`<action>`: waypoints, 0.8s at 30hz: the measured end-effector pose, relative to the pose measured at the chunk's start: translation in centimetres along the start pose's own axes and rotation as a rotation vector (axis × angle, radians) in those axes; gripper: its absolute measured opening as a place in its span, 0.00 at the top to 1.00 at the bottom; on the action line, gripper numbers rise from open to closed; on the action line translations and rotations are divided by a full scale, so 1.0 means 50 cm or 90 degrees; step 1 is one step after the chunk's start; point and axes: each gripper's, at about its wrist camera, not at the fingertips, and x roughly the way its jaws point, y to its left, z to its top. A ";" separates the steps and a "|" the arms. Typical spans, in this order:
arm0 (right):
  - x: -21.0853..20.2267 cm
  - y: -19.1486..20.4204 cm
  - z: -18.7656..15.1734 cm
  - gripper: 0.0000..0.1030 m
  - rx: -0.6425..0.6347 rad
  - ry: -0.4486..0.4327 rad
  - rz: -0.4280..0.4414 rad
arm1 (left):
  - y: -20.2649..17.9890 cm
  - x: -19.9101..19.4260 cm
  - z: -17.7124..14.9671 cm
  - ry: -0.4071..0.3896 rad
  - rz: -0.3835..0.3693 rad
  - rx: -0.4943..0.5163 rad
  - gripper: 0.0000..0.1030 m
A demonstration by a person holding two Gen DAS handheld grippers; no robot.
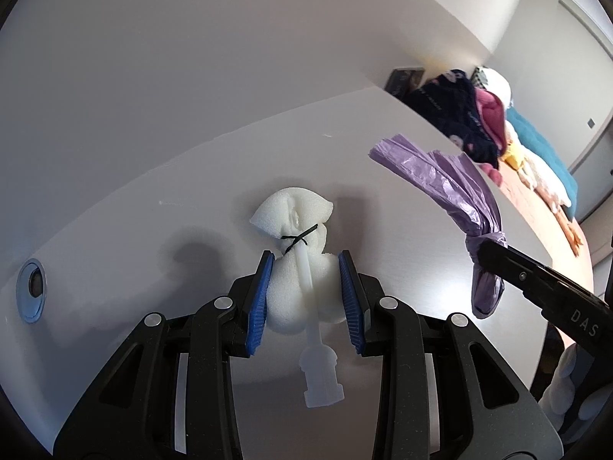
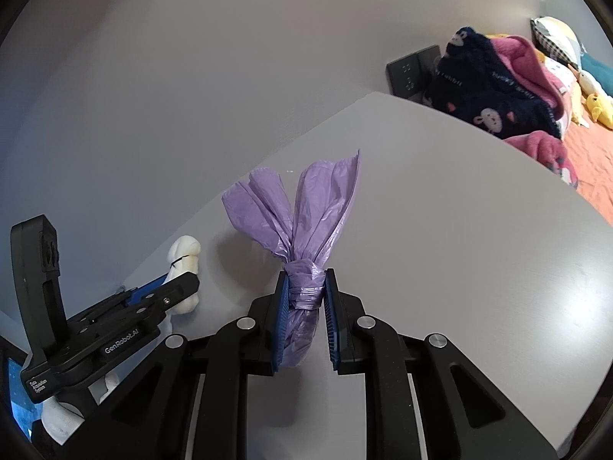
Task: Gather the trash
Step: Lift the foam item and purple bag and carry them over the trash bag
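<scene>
My left gripper (image 1: pixel 306 264) clamps the foam (image 1: pixel 297 268) and my right gripper (image 2: pixel 306 281) pinches the bag (image 2: pixel 302 230) at its knot, both apparently clear of the table (image 2: pixel 459 230) for carrying.

Knotted purple plastic bag (image 2: pixel 302 253), ends fanned upward, white foam bundle (image 1: pixel 302 268) tied with black thread, possibly a tube attached.

Right gripper (image 2: pixel 305 306) is clamping a knotted purple plastic bag (image 2: pixel 302 230) at the knot, blue pads pressing both sides, bag's loose ends fanning upward, its lower part hanging between the jaws. It is hanging over a white table (image 2: pixel 459 249). At left, the left gripper (image 2: pixel 180 287) is gripping a white foam piece (image 2: pixel 186 257). Bedding and plush toys (image 2: pixel 517 84) are lying beyond the table's far edge, at upper right.
</scene>
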 end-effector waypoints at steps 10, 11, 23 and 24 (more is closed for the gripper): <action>-0.111 -0.049 -0.023 0.82 0.021 -0.043 -0.004 | -0.095 -0.046 -0.017 -0.015 -0.031 0.041 0.67; -0.122 -0.056 -0.027 0.82 0.024 -0.046 -0.006 | -0.102 -0.049 -0.020 -0.015 -0.034 0.045 0.67; -0.234 -0.119 -0.082 0.82 0.050 -0.076 -0.026 | -0.218 -0.070 -0.052 -0.014 -0.070 0.092 0.67; -0.243 -0.124 -0.087 0.82 0.053 -0.078 -0.027 | -0.228 -0.071 -0.056 -0.013 -0.073 0.097 0.67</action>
